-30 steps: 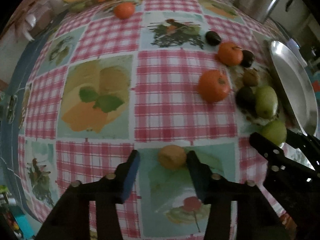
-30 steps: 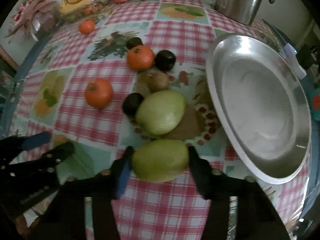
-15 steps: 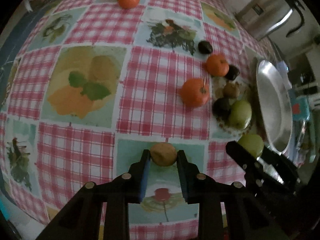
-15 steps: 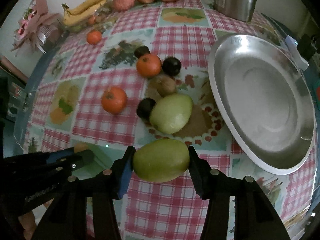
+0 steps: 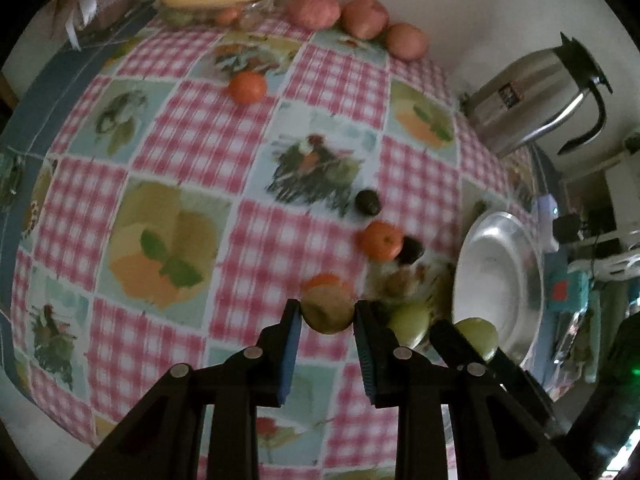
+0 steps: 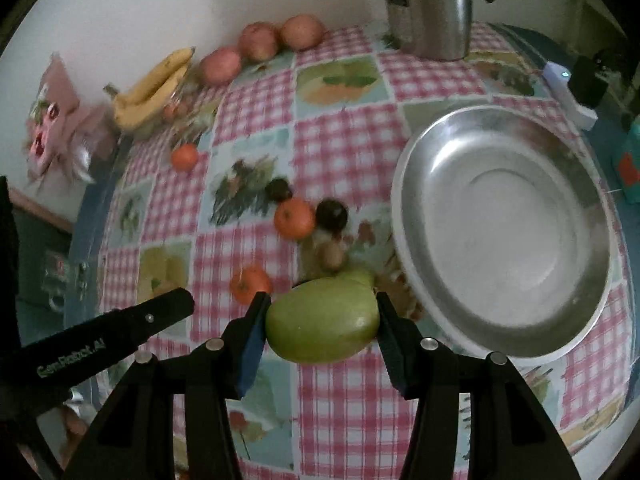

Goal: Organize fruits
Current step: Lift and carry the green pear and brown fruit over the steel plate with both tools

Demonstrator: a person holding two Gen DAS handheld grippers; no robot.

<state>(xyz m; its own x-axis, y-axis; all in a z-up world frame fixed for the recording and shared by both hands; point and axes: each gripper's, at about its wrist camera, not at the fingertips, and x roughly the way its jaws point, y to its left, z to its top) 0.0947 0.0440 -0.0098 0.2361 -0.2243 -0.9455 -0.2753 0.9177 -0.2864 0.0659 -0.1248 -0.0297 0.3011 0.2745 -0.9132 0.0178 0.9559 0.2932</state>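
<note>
My left gripper (image 5: pixel 327 316) is shut on a small brown-yellow fruit (image 5: pixel 328 309) and holds it above the checked tablecloth. My right gripper (image 6: pixel 320 320) is shut on a large green fruit (image 6: pixel 322 322), lifted just left of the steel plate (image 6: pixel 504 216). The plate also shows in the left wrist view (image 5: pixel 500 280). Oranges (image 6: pixel 294 218), dark round fruits (image 6: pixel 331 213), a brown fruit (image 6: pixel 330 254) and a second green fruit (image 5: pixel 409 322) lie on the cloth left of the plate. The right gripper with its green fruit (image 5: pixel 478 336) shows in the left view.
A steel kettle (image 6: pixel 430 4) stands at the back. Bananas (image 6: pixel 154 88), red apples (image 6: pixel 258 42) and a lone orange (image 6: pixel 185 157) lie along the far edge by the wall. Small boxes and clutter (image 6: pixel 572 88) sit right of the plate.
Both grippers have lifted their fruits higher off the table. The left gripper has carried the brown-yellow fruit right, toward the fruit cluster and plate. Both views are tilted up toward the wall.
</note>
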